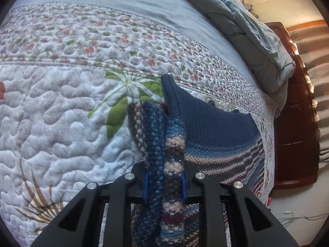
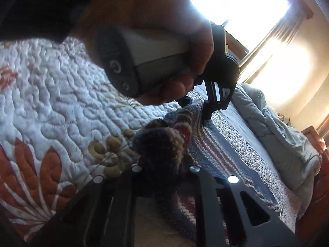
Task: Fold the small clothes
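The left tool [image 1: 164, 182] is clamped on a bunched fold of the knit [image 1: 216, 131], whose striped body trails right across the quilt [image 1: 51, 123]. The right tool [image 2: 164, 164] also grips a wad of knit, though backlight darkens its fingers. The hand [image 2: 144, 20] hides the quilt beyond.

right gripper [image 2: 164, 164] jaws buried in knit garment [image 2: 164, 144], hand [image 2: 148, 20] blurred
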A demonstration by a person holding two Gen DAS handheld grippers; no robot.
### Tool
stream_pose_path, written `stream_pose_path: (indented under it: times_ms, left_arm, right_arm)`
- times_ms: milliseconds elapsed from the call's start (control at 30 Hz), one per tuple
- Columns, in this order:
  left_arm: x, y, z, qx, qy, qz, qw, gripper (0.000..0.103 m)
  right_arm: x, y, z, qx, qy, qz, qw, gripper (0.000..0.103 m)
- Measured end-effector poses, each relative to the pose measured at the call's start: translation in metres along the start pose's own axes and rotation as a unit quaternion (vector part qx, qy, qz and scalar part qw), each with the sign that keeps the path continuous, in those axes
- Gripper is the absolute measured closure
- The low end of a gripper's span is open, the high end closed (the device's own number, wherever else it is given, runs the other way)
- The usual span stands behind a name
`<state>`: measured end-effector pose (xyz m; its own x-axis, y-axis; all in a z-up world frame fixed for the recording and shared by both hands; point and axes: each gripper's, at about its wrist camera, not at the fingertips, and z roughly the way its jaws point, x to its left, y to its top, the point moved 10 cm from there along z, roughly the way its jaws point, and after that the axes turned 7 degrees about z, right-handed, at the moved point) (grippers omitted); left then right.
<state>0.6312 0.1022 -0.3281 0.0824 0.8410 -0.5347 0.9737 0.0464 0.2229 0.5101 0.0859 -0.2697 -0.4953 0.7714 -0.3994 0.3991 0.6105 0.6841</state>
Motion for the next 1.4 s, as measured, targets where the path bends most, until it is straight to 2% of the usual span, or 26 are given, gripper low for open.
stream_pose_path:
  times_ms: [400,733,1100,1300,1400]
  left_arm:
    - [-0.066,0.023,-0.043,-0.008,0.073,0.028,0.9969,0.083]
    - [-0.145,0.038,-0.051,-0.018,0.103,0.054,0.9931,0.083]
    - [-0.227,0.051,-0.034,-0.014,0.125,0.092,0.9878,0.084]
    - [-0.266,0.056,-0.013,-0.005,0.136,0.115,0.984,0.084]
    - [-0.283,0.057,0.001,-0.001,0.139,0.123,0.9827,0.084]
  right_arm:
    - [-0.07,0.023,-0.064,-0.041,0.024,0.105,0.993,0.092]
    - [-0.135,0.0,-0.107,-0.068,0.04,0.19,0.979,0.093]
    - [-0.195,-0.024,-0.13,-0.092,0.04,0.266,0.959,0.093]
    - [-0.231,-0.045,-0.136,-0.102,0.058,0.325,0.938,0.093]
    - [-0.248,-0.054,-0.139,-0.104,0.054,0.342,0.932,0.093]
